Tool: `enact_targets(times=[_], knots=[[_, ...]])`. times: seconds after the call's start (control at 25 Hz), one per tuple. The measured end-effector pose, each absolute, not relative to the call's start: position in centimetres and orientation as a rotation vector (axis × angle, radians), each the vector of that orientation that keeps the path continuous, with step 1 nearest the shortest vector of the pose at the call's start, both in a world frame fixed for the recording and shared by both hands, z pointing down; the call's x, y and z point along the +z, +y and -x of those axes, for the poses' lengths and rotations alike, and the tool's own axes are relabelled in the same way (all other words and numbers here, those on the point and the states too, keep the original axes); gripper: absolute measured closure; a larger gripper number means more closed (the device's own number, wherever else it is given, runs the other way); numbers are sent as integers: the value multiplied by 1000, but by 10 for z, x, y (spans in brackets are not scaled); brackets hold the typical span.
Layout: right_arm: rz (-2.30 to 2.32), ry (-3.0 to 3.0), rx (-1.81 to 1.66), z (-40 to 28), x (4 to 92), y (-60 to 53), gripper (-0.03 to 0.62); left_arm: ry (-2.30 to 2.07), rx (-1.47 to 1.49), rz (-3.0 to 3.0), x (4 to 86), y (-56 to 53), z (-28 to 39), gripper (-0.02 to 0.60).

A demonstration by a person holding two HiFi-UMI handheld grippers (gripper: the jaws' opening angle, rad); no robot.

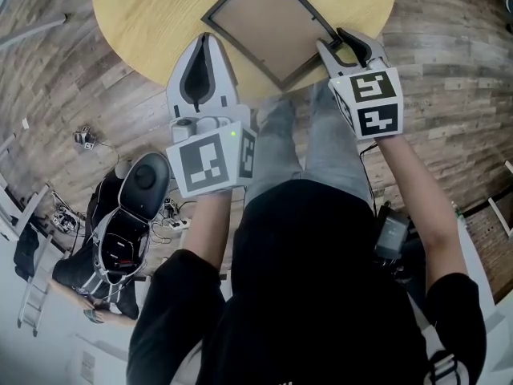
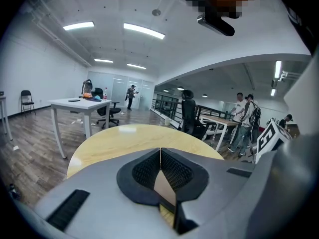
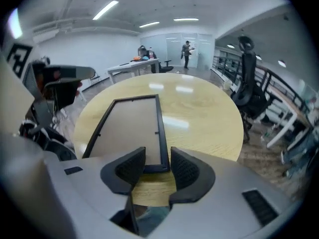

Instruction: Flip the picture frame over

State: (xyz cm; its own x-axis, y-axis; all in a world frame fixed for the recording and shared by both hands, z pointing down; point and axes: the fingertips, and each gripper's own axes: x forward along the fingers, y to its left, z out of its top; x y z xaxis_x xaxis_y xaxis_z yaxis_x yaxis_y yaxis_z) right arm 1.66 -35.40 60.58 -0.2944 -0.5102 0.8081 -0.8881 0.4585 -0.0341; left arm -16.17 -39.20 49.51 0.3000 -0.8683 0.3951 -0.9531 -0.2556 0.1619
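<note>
Head view: the frame [image 1: 268, 24] lies back-up on the bench [image 1: 144, 22], nearer the right gripper [image 1: 337, 42] than the left gripper [image 1: 205, 42].

Left gripper view: jaws pressed together, empty.

Right gripper view: jaws spread astride the frame's near corner, its long side running straight ahead.

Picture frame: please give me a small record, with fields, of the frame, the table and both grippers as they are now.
Picture frame: black rim, lies flat, brown backing side seems to face up
Table: round, light wood; the frame lies near its close edge
Left gripper: jaws together, holds nothing
Right gripper: jaws apart, the frame's near end between them, not clamped
</note>
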Motion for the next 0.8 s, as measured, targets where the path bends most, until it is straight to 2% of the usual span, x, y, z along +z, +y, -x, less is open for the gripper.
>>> enact_targets(times=[0.2,0.36,0.52,0.68,0.8], knots=[[-975,-1874,252,4,601,-352,476,-1630,321,-2218,488,-388,161,557],[-828,-1815,2,19,602,-346,574,-1629,314,-2249,472,-384,154,557],[-630,-1696,-362,33,606,-344,576,-1636,305,-2273,456,-384,151,557],[-589,-1752,-394,45,594,-345,576,-1638,296,-2294,436,-378,150,557],[-646,-1847,-452,58,551,-351,576,-1655,276,-2314,415,-374,150,557]])
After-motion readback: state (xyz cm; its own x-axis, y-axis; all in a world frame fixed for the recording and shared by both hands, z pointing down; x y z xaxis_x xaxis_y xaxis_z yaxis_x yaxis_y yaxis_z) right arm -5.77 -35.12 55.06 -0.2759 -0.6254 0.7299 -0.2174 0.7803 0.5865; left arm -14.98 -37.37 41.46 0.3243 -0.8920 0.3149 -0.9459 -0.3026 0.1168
